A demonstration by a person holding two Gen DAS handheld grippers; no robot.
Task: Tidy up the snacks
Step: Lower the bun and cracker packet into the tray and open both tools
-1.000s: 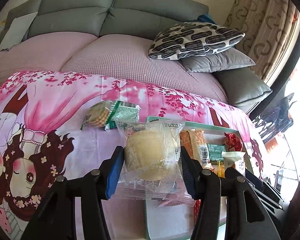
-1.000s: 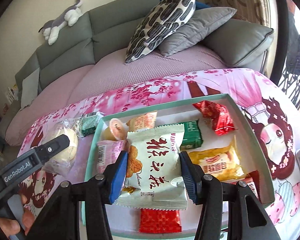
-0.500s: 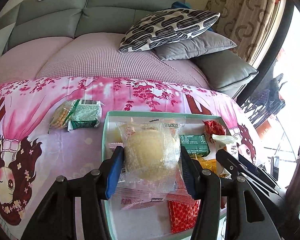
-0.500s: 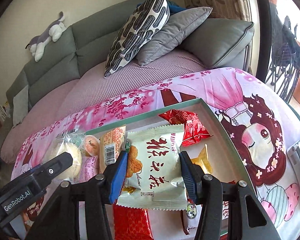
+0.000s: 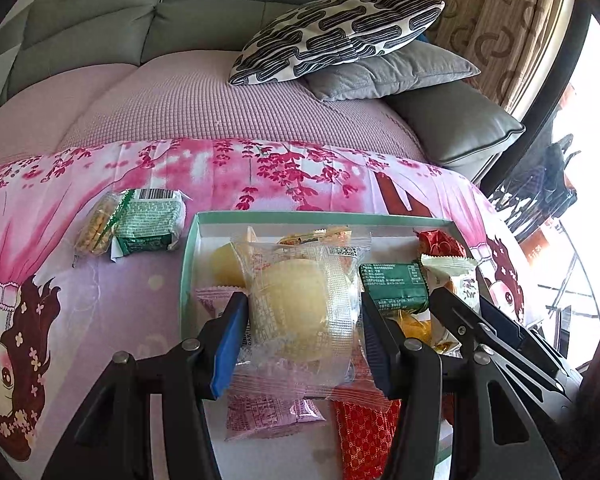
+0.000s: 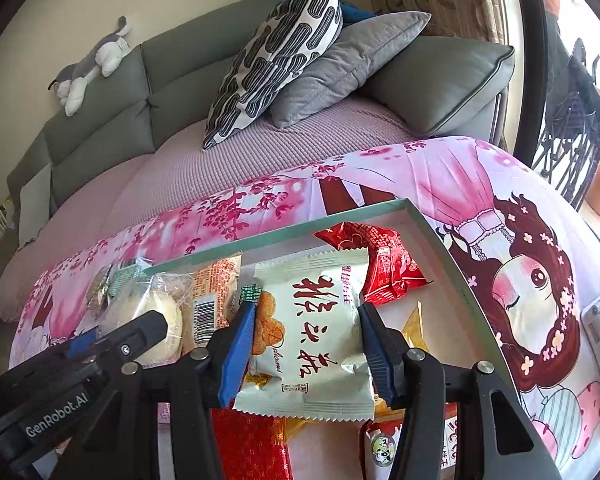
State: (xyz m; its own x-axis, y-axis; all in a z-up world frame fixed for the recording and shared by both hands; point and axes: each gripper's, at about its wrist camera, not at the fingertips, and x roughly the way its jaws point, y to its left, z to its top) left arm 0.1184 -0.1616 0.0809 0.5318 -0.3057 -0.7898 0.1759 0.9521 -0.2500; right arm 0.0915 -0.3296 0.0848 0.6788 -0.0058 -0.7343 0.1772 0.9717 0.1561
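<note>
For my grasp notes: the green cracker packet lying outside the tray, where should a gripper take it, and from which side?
Across the short width at the middle of the green cracker packet, coming from above. It lies flat on the pink cloth, clear of the tray, with both long edges free.

From my left wrist view, the clear-wrapped bun (image 5: pixel 300 312) covers much of the tray (image 5: pixel 188 256) floor; a pink packet (image 5: pixel 268 416) beneath it shows only its ends. The red packet (image 5: pixel 364 436) is cut off by the lower edge. On my right wrist view, the white snack bag (image 6: pixel 312 340) hides a yellow packet (image 6: pixel 414 326) except one corner. Small print on the orange packet (image 6: pixel 214 292) I cannot read.
</note>
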